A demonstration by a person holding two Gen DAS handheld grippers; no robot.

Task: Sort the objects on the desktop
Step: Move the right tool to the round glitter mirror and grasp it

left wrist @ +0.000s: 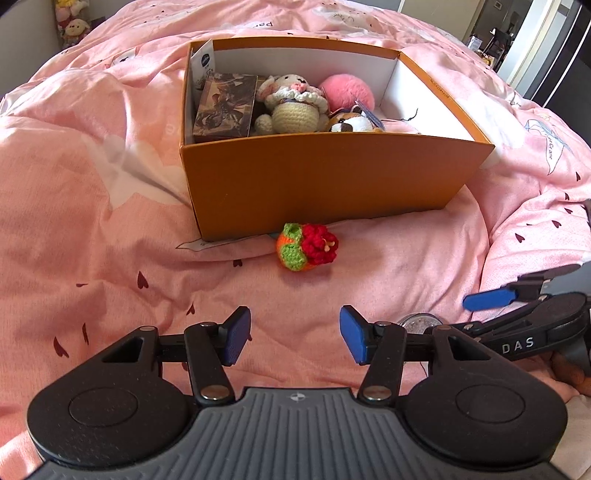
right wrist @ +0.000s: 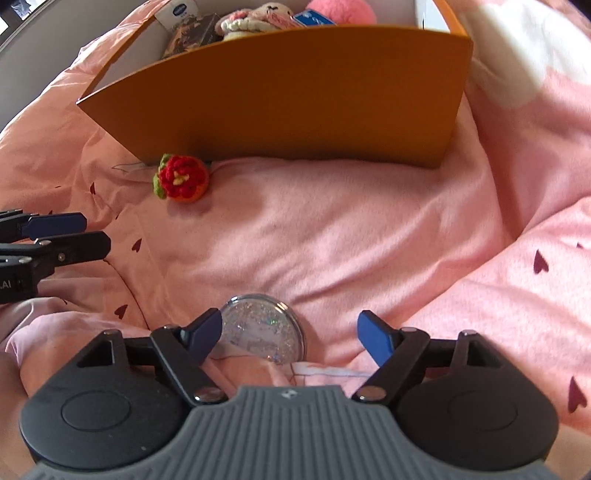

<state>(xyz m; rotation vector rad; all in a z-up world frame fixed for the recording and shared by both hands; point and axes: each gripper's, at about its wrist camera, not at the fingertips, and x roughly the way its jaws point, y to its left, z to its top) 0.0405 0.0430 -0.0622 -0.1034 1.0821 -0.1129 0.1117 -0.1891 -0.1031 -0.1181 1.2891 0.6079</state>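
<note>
An orange cardboard box (left wrist: 325, 177) stands on the pink bedspread and holds a dark printed box (left wrist: 225, 107), a crocheted lamb (left wrist: 291, 103), a pink pompom (left wrist: 347, 90) and a small dog plush (left wrist: 351, 123). A crocheted orange toy with a red flower (left wrist: 306, 247) lies on the bed just in front of the box; it also shows in the right wrist view (right wrist: 181, 178). My left gripper (left wrist: 293, 334) is open and empty, a little short of the toy. My right gripper (right wrist: 290, 334) is open around a round glittery disc (right wrist: 264, 338), which lies by its left finger.
The pink bedspread (right wrist: 369, 236) is soft and creased, with raised folds at the right. The right gripper's blue finger (left wrist: 489, 299) reaches into the left wrist view at the right edge. Plush toys (left wrist: 72, 22) sit far off at the top left.
</note>
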